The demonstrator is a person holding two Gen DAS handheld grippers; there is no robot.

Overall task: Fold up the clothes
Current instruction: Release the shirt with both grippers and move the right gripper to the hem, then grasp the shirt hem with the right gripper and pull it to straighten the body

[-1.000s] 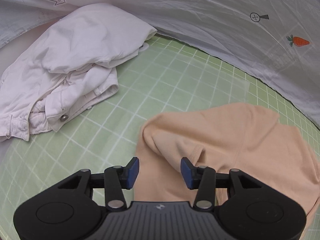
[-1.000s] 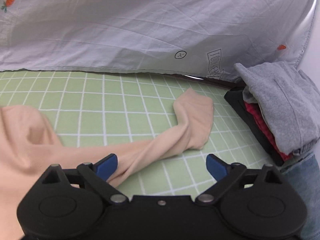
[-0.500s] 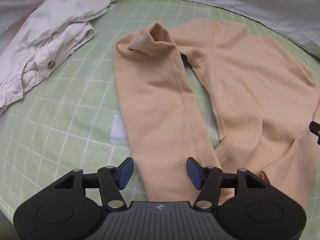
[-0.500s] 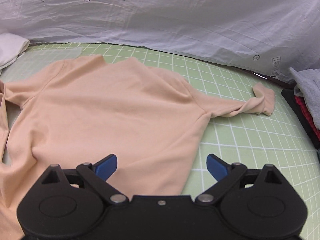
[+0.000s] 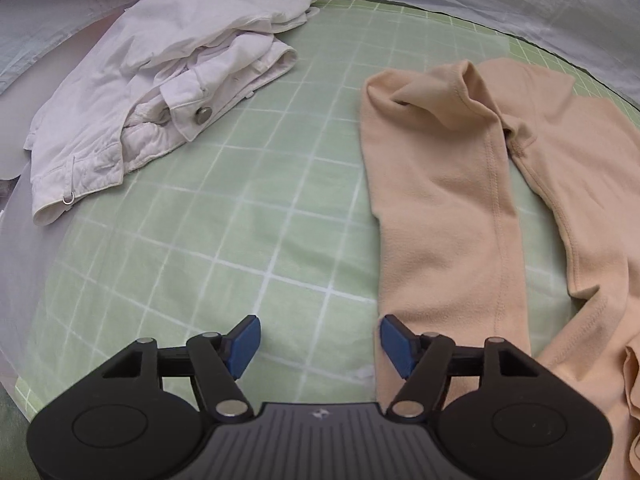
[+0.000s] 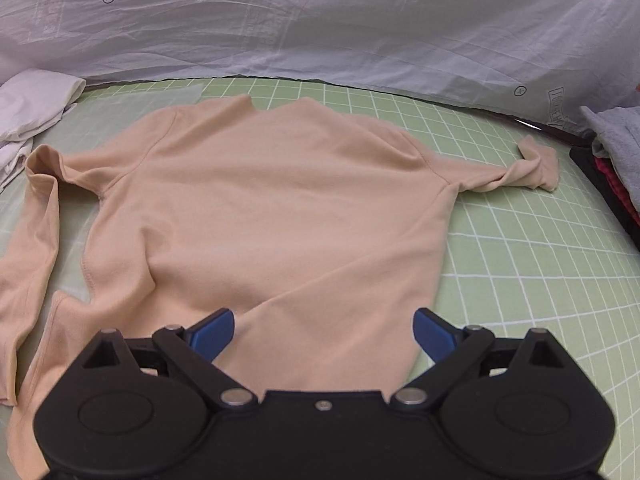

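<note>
The peach shirt (image 6: pixel 280 200) lies spread across the green mat (image 6: pixel 540 280). Both the left claw (image 5: pixel 319 344) and right claw (image 6: pixel 323 330) gape wide, holding nothing; grip each sleeve near its cuff before folding inward.

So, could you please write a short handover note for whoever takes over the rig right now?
Left gripper: jaws open, empty, low over the green grid mat at the edge of the peach shirt's left sleeve.
Right gripper: jaws open, empty, over the shirt's near edge.
Peach long-sleeved shirt: spread on the mat, left sleeve bent down along the body, right sleeve stretched out sideways.
Done: shirt laid out. Left: every fold.
White garment lies crumpled beside it; a clothes pile sits far right.
</note>
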